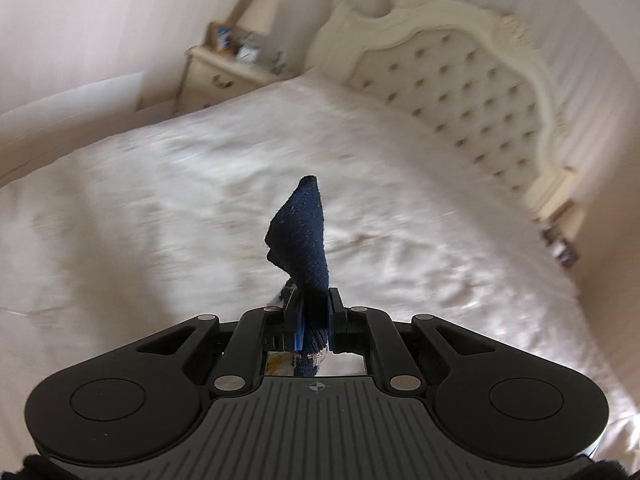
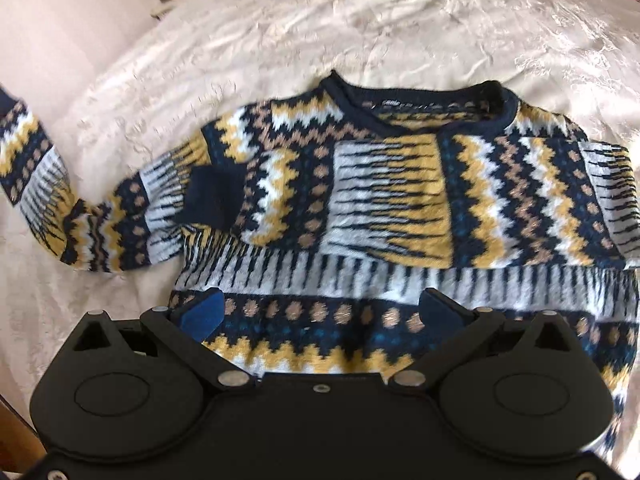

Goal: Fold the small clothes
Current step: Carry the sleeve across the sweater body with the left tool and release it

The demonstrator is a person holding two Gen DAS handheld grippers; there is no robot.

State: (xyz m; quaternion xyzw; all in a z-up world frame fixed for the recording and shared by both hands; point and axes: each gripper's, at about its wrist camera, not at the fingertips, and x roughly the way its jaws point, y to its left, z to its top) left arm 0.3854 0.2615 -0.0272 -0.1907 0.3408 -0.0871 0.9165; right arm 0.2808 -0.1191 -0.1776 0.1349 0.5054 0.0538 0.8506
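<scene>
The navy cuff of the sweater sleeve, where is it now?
In the left wrist view, the navy cuff stands pinched in the shut left gripper, raised above the white bed cover.

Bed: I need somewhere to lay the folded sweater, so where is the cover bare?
Bare bedspread runs between the sweater collar and the headboard, and beside the outstretched sleeve toward the nightstand. The near middle is crowded by the sweater body under the open right gripper.

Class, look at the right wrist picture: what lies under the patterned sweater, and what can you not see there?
The sweater lies on a white bedspread, which shows all around it. The bedspread directly beneath the sweater is covered, so anything lying there stays hidden.
</scene>
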